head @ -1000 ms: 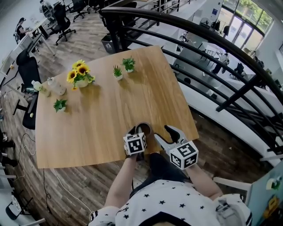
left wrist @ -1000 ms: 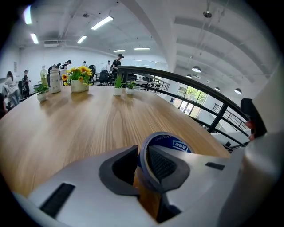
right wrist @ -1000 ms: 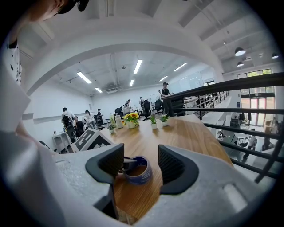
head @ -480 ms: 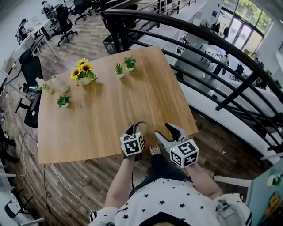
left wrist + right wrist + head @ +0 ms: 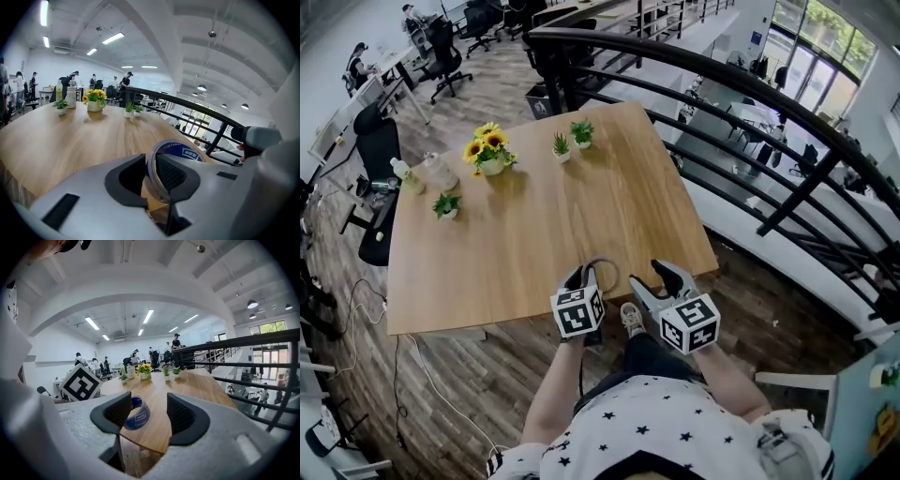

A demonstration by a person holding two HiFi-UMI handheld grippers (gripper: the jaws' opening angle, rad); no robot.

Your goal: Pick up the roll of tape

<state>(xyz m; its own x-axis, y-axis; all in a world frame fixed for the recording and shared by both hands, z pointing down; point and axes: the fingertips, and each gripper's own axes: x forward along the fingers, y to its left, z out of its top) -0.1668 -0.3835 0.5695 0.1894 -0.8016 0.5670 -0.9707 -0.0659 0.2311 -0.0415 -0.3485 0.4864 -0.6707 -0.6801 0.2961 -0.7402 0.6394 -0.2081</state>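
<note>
The roll of tape (image 5: pixel 180 149), grey outside with a blue printed inner face, hangs upright in my left gripper (image 5: pixel 150 172). One jaw sits inside the ring and the other outside, both pressed on its wall. In the head view the tape (image 5: pixel 601 262) is over the near edge of the wooden table (image 5: pixel 516 244), just ahead of the left gripper (image 5: pixel 586 281). My right gripper (image 5: pixel 654 284) is beside it on the right, open and holding nothing. In the right gripper view the tape (image 5: pixel 136 416) shows behind the spread jaws of that gripper (image 5: pixel 149 414).
At the table's far side stand a sunflower vase (image 5: pixel 492 155), small potted plants (image 5: pixel 562 145) (image 5: pixel 445 204) and bottles (image 5: pixel 441 173). A black railing (image 5: pixel 750 122) runs along the right. Below the table's near edge are wood floor and a shoe (image 5: pixel 630 319).
Both grippers have risen and drawn back toward the person. The tape has come up off the table with the left gripper and now hangs over the near edge.
</note>
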